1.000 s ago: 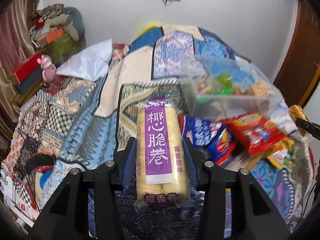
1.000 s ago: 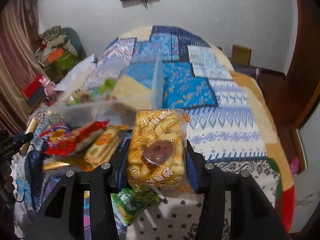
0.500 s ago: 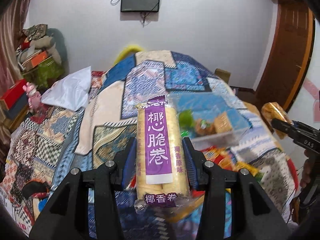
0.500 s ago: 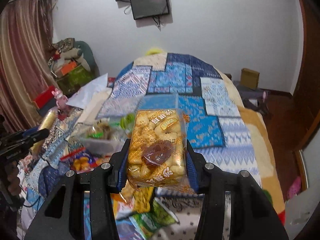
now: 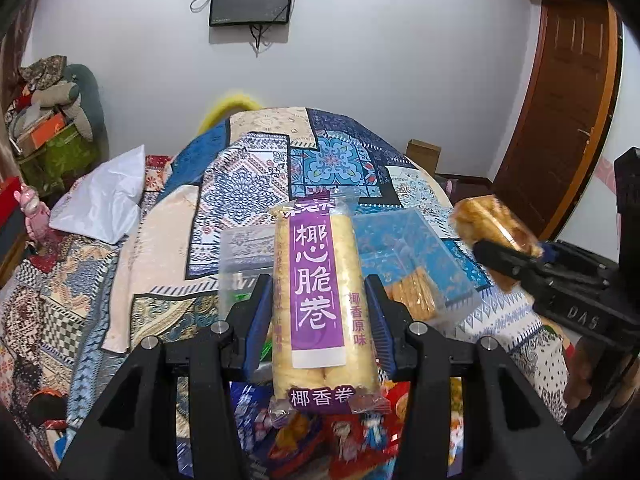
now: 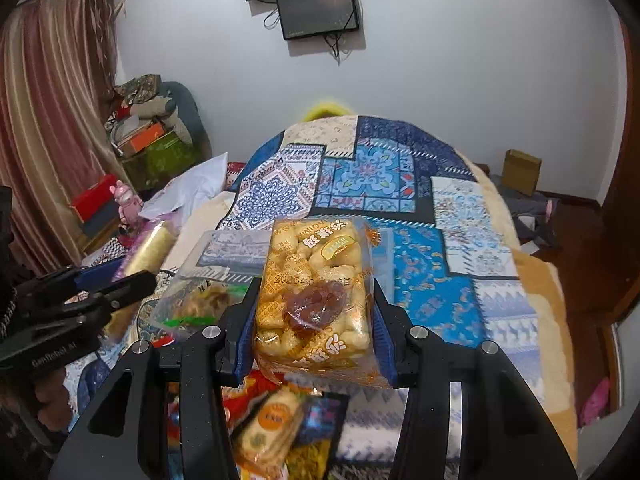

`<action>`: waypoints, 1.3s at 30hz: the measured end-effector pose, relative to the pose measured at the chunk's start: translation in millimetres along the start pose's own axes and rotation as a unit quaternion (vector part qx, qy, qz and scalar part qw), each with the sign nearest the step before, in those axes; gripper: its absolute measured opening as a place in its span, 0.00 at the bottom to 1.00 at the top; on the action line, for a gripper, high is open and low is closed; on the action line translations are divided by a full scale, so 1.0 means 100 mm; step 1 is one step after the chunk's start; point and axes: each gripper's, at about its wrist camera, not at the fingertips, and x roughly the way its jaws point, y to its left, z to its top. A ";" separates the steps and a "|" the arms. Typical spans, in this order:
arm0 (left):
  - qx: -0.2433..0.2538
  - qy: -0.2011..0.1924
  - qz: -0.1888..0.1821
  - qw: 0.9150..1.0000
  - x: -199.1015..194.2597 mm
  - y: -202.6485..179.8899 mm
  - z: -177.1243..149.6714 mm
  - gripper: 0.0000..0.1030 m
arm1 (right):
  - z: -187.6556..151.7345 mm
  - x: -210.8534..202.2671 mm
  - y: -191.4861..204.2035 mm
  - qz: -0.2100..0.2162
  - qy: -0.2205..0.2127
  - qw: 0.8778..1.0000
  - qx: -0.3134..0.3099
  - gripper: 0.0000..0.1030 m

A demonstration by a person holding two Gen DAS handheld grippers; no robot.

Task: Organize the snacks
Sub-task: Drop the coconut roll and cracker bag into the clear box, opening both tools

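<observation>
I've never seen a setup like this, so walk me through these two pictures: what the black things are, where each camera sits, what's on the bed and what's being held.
No robot here: a person holds a two-finger gripper in each hand, each carrying a fisheye camera looking along its fingers. The left camera shows the left gripper shut on a purple-labelled roll pack. The right camera shows the right gripper shut on a bag of puffs. Each gripper also appears at the edge of the other's picture. Below them, on the quilted bed, sit a clear bin and loose snack packets.

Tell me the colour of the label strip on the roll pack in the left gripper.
Purple with white characters, on the roll pack; clearest in the left wrist view.
</observation>
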 end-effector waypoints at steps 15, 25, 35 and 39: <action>0.005 0.052 0.003 0.999 0.86 -0.04 0.03 0.44 | 0.09 0.69 -0.08 0.000 0.042 0.999 0.005 0.44; -0.013 0.067 -0.002 0.998 0.95 0.03 -0.05 0.59 | 0.09 0.79 -0.08 -0.009 0.055 0.998 0.007 0.56; 0.008 0.030 0.014 0.999 0.31 0.02 -0.07 0.64 | 0.01 0.23 0.00 -0.014 0.031 0.999 -0.020 0.61; 0.012 0.021 0.029 0.999 0.00 0.08 -0.14 0.67 | -0.09 -0.05 0.06 -0.019 0.019 0.999 -0.031 0.61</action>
